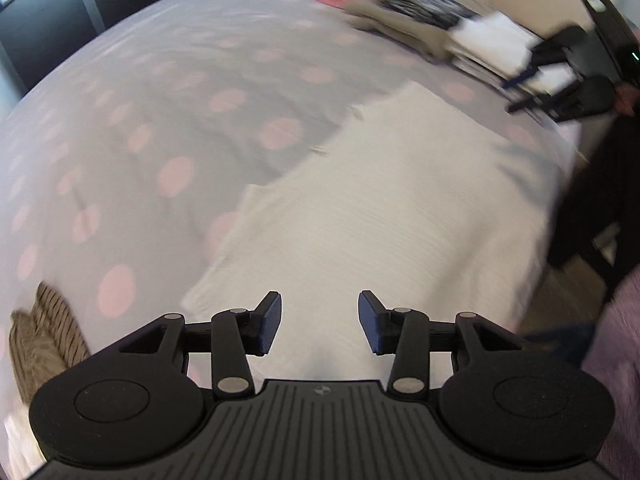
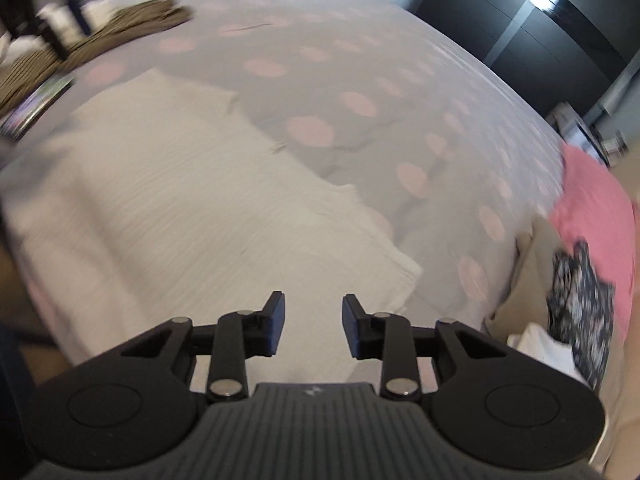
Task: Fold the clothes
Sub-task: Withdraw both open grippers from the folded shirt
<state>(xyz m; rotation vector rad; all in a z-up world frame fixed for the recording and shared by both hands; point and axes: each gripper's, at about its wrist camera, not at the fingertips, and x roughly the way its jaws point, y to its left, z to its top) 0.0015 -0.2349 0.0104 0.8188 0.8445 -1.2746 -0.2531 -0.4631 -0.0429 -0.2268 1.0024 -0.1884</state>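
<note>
White garment [image 1: 384,208] folded flat on bedspread [image 1: 160,100]; both grippers' jaws apart, nothing btwn.

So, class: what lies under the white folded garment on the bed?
The white folded garment lies flat on a grey bedspread with pink dots, which shows around its far and side edges. Whether anything else sits beneath the garment cannot be seen; the cloth covers it.

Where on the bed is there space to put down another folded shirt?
The big free patch is the dotted bedspread beyond the white garment, stretching toward the dark wardrobe. It is crowded at the pink cloth, where the folded pile sits, and at the brown striped clothes on the opposite side.
</note>
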